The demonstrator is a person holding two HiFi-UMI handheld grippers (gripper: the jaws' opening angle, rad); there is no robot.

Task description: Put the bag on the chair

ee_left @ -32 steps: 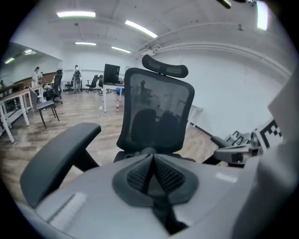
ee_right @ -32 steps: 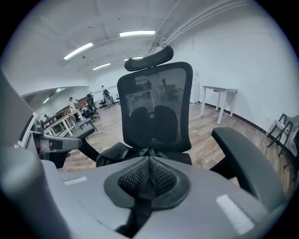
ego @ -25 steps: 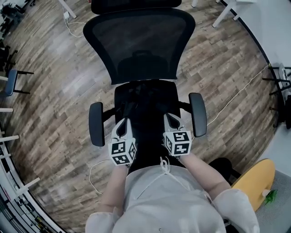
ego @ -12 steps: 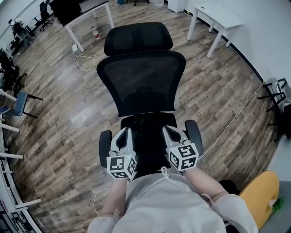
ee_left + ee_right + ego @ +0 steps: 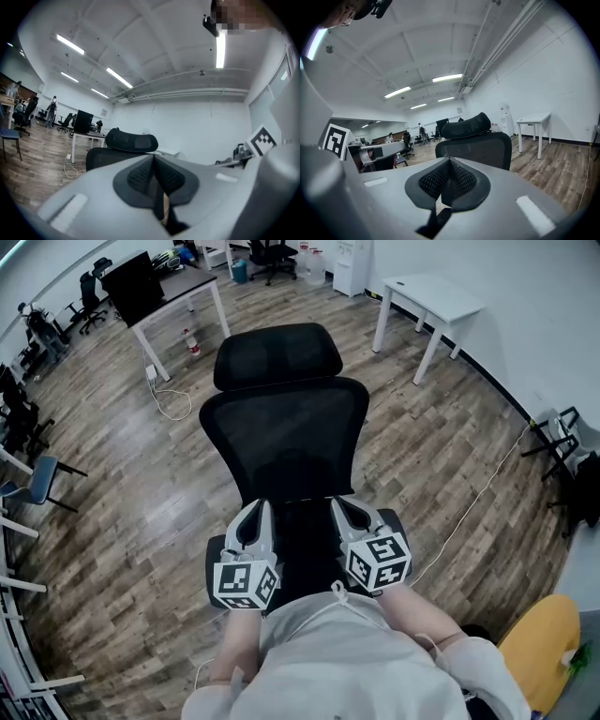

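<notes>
Left claw (image 5: 153, 161) fills lower frame: grey body, black ribbed pads (image 5: 140, 176) pressed together, no gap at tips. Behind it, black office chair (image 5: 129, 140): curved headrest on top, mesh back below (seat hidden by claw). Left of chair, surface (image 5: 89, 135) on white legs, dark monitor (image 5: 83, 121) on it. White cable (image 5: 70, 169) looped on wood floor (image 5: 33, 164). Blue chair (image 5: 9, 135) at left edge. Person (image 5: 53, 107) standing far back. Light strips (image 5: 117, 77) across white ceiling.

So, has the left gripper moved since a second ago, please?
Yes. The left gripper has risen toward the camera; it now overlaps the chair's armrest instead of sitting inside it.
</notes>
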